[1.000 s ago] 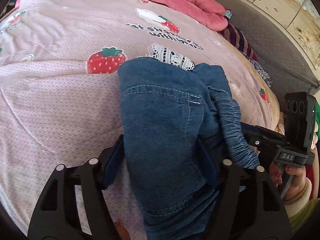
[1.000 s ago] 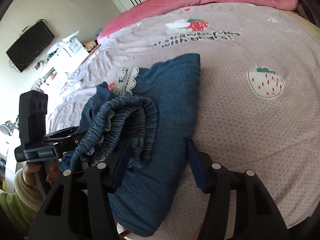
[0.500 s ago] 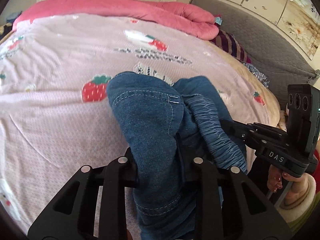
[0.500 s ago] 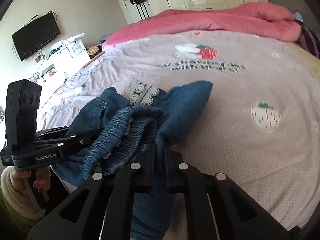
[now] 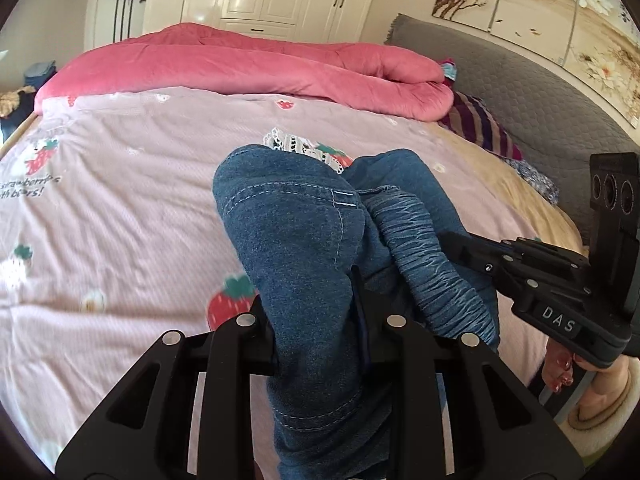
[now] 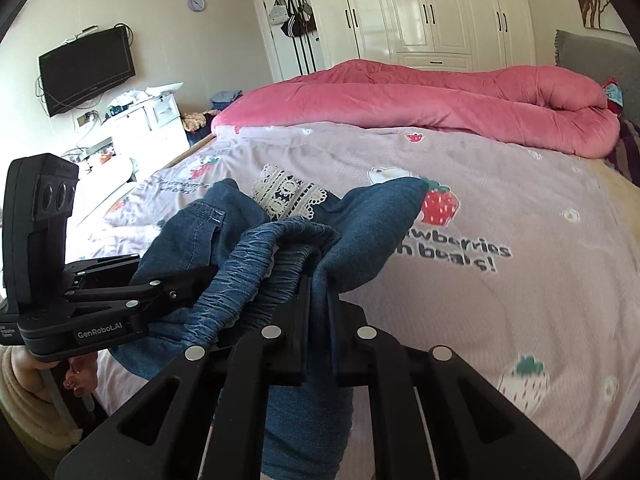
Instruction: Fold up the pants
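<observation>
Pants, one blue bunched pair, hang pinched in two grippers above the near edge of the bed. Left gripper squeezes the denim. Right gripper squeezes cloth beside the stretchy waistband. One pink blanket lies along the far edge.

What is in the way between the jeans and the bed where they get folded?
Nothing visible. Both the left gripper and the right gripper are clamped on the jeans, and the pink strawberry sheet beneath looks bare. The rolled pink quilt lies well behind.
</observation>
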{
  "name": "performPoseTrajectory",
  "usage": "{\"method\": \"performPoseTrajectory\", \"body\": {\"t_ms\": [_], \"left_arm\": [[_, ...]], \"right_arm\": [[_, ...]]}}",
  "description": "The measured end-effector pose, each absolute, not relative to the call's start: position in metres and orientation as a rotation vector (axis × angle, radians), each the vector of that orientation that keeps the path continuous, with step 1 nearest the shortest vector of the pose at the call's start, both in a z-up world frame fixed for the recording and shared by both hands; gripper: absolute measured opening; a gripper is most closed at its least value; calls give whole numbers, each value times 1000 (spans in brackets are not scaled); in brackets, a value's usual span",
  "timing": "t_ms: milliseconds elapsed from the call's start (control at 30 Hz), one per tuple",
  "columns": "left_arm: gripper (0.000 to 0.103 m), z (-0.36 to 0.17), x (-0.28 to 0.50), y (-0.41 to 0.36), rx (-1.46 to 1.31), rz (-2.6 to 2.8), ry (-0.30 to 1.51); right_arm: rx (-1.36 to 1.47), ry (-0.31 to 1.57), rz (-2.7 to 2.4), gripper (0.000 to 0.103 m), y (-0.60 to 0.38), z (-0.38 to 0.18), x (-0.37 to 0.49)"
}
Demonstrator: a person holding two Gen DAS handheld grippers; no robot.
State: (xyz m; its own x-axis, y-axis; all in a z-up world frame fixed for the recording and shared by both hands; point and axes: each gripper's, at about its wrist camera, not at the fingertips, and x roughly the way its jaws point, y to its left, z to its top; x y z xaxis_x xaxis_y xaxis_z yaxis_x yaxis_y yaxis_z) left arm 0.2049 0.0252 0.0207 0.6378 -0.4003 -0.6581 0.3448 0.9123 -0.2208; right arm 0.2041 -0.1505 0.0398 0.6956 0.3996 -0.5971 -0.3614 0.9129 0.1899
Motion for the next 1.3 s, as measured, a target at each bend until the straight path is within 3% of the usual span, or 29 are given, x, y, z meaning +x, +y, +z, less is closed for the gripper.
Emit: {"method": "performPoseTrajectory", "body": {"t_ms": [400, 867, 967, 1067, 1300], "left_arm": [[19, -20, 266, 27, -73, -378, 842], [25, -50, 275, 38, -91, -357, 904], [27, -51, 275, 38, -88, -350, 904], [28, -51, 274, 40, -92, -348, 904], [30, -50, 271, 40, -88, -341, 897]], "right_arm": [[44, 800, 389, 7, -139, -3, 269], [120, 913, 338, 11, -154, -46, 281], [128, 911, 328, 25, -156, -46, 276], [125, 884, 296, 46, -160, -41, 269], [83, 794, 297, 61, -160, -21, 250]]}}
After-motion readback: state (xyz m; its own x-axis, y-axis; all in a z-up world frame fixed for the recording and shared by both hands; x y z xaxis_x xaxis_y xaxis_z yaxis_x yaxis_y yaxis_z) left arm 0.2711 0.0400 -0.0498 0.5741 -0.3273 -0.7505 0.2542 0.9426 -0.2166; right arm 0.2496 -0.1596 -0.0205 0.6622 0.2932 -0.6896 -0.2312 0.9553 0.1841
